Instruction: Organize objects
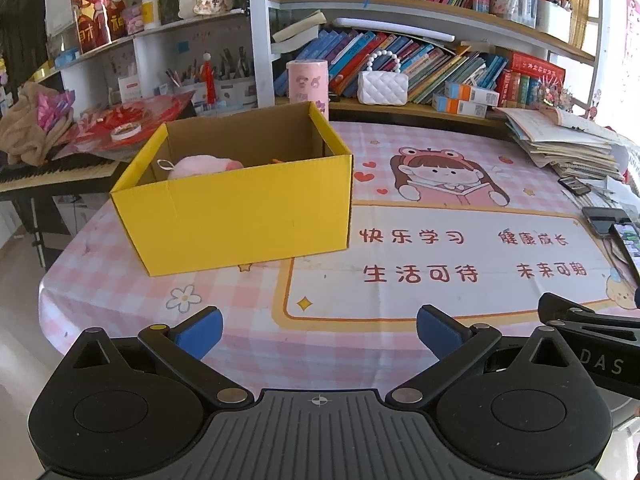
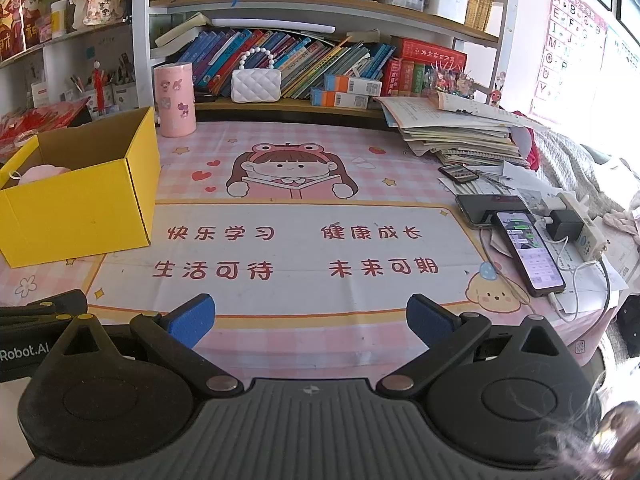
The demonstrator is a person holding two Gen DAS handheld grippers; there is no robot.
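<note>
left wrist view has the left gripper (image 1: 319, 334) held low over the near edge of the table (image 1: 440, 300), blue pads wide apart and holding nothing. the right gripper (image 2: 311, 317) sits alongside it in the same pose, jaws spread and empty. a yellow box (image 1: 240, 216) stands open on the left of the pink cloth, with a pink plush toy (image 1: 204, 166) inside, mostly hidden by the front wall. a pink cylinder (image 2: 175, 99) stands behind the box. two phones (image 2: 528, 256) and cables lie at the right edge, beside stacked papers (image 2: 460, 132).
</note>
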